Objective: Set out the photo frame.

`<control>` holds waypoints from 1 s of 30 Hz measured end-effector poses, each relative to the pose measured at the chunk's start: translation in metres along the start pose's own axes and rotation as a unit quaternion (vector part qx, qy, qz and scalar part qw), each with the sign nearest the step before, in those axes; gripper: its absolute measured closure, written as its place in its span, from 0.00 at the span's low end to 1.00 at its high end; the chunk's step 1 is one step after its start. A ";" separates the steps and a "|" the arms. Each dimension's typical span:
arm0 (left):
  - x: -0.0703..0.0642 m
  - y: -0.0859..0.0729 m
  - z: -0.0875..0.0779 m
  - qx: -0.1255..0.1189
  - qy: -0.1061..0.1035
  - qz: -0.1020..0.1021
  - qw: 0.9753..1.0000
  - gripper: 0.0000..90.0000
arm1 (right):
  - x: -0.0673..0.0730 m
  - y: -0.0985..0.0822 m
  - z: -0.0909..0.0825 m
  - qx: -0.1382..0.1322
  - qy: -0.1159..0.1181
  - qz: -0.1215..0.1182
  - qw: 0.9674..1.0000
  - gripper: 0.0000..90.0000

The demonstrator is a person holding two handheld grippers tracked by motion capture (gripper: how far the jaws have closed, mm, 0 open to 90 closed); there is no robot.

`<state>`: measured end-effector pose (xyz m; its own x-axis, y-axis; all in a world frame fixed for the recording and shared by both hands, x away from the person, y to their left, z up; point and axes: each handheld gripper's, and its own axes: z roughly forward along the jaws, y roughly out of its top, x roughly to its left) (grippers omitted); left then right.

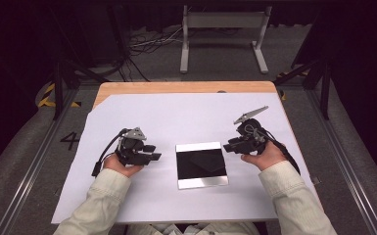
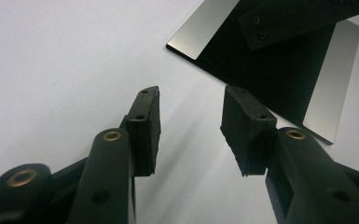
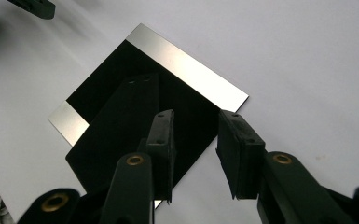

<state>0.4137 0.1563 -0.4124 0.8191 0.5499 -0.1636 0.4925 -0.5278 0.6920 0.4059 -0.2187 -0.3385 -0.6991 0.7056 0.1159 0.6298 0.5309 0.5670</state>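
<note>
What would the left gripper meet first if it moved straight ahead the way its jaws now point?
Probably the near edge of the shiny square plate: the left gripper, jaws open, aims across bare white paper towards it. Depth is unclear, so it could touch the paper first.

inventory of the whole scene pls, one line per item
Square mirror-like plate with silver edge strips: 1, dark reflective, centre of the sheet, between the grippers.
White paper sheet: 1, covers most of the tabletop.
Wooden table: 1, light brown, far edge bare.
Grey metal stand: 1, on the floor beyond the table.
Cables: several, on the floor at the back.
Left gripper: black, open, left of the plate.
Right gripper: black, open, right of the plate.
</note>
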 end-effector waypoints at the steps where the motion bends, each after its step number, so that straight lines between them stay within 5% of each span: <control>1: 0.000 0.000 0.000 0.000 0.000 0.000 1.000 0.64 | 0.000 0.000 0.000 0.003 0.001 0.003 1.000 0.73; 10: 0.001 0.000 0.000 -0.002 0.001 -0.002 1.000 0.64 | 0.000 0.006 0.002 0.023 0.017 0.033 0.999 0.69; 30: 0.002 -0.001 0.001 0.000 0.001 -0.004 1.000 0.62 | 0.004 0.006 0.019 0.038 0.072 0.102 0.991 0.60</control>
<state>0.4149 0.1571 -0.4139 0.8147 0.5549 -0.1684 0.4990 -0.5229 0.6911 0.4137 -0.2039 -0.3504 -0.5923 0.7302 0.3405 0.7828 0.4213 0.4580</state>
